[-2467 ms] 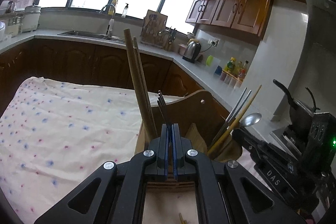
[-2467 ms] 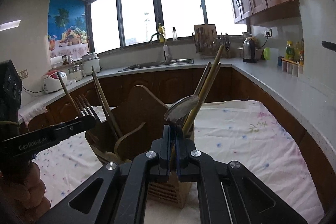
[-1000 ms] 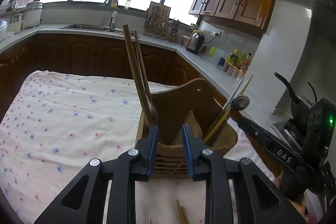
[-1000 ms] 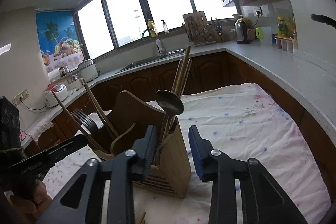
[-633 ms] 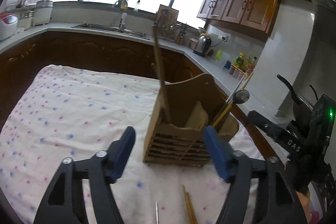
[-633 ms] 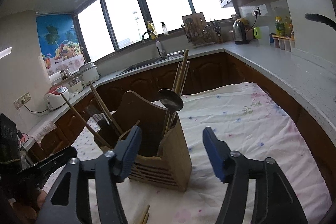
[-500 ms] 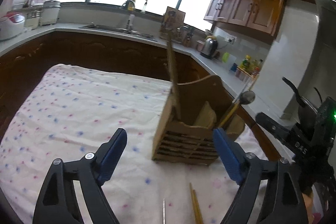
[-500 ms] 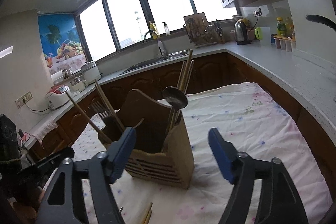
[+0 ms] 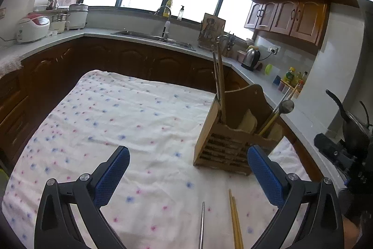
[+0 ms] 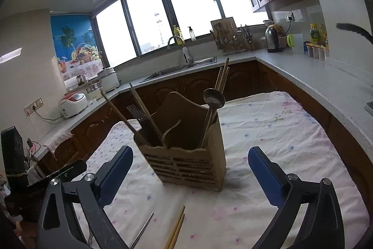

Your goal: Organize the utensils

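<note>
Currently we read no legible writing in either view. Both our left gripper (image 9: pixel 187 175) and right gripper (image 10: pixel 190 170) are spread wide and empty, having released and backed away from the slatted wooden utensil caddy (image 10: pixel 186 162) on the dotted white cloth (image 9: pixel 116 113). A loose pair of wooden chopsticks (image 9: pixel 235 221) lies before it.

The left gripper (image 9: pixel 187 169) is hovering with its blue-padded fingers (image 9: pixel 112 175) spread wide across the lower frame, gripping nothing. The right gripper (image 10: pixel 190 173) is hanging the same way, fingers (image 10: pixel 264 175) parted wide and empty in its lower frame.
</note>
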A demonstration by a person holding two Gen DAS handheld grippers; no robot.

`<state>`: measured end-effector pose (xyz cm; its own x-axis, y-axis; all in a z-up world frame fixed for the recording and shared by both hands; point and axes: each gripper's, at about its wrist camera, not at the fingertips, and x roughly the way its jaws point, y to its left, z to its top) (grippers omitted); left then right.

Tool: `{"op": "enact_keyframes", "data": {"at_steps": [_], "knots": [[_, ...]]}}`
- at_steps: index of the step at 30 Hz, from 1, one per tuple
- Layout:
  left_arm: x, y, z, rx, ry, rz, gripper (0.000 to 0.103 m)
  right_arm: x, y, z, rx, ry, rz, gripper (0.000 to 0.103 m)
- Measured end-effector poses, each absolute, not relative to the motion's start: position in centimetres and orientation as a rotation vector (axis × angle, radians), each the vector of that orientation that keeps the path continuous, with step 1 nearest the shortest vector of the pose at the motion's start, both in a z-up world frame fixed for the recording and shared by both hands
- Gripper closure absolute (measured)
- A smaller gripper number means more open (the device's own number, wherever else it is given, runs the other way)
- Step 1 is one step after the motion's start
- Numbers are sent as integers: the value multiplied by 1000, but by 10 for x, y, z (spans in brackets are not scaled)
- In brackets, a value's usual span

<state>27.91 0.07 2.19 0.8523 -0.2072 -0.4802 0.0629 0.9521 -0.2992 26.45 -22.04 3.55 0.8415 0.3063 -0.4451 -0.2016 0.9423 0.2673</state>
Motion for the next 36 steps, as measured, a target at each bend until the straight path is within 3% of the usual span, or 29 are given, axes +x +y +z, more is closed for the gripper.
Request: {"op": "enact_keyframes", "data": {"at_steps": [27,30,36], "knots": [[150,18,20,-201,396,-25,1,156,-217,27,183,468,268,1],[142,19,17,-189,454,-61,1,144,-217,30,157,459,261,1],[94,17,53,-96,268,-50,1,119,-217,72,110,390,279,0]]}}
